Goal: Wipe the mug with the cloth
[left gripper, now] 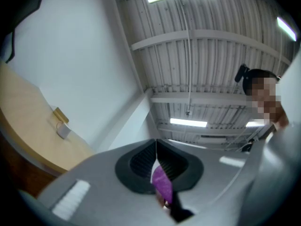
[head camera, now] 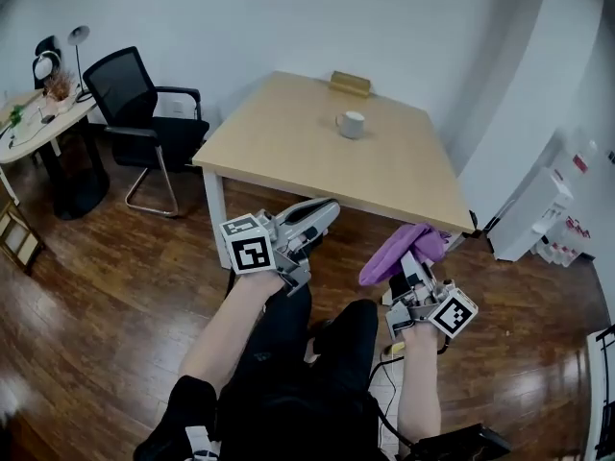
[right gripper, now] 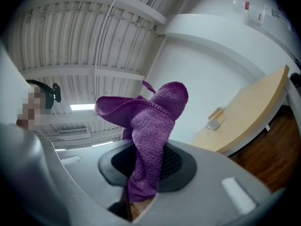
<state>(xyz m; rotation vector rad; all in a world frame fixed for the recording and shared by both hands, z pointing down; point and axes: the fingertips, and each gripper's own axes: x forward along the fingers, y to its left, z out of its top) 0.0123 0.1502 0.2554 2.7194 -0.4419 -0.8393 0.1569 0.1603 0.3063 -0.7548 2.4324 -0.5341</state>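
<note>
A white mug (head camera: 351,124) stands on the far half of the light wooden table (head camera: 288,157), well ahead of both grippers; it also shows small as the mug (left gripper: 63,132) and the mug (right gripper: 214,124). My right gripper (head camera: 409,265) is shut on a purple cloth (head camera: 404,246), which bunches up above the jaws as the cloth (right gripper: 150,126) in the right gripper (right gripper: 146,160) view. My left gripper (head camera: 325,215) is shut and tilts upward in front of the table's near edge. In the left gripper (left gripper: 156,160) view a purple sliver shows at the jaw seam; I cannot tell what it is.
A small wooden box (head camera: 351,83) sits at the table's far edge. A black office chair (head camera: 144,113) and a round side table (head camera: 38,128) stand to the left. A white shelf unit (head camera: 548,209) stands by the right wall. Wood floor lies below.
</note>
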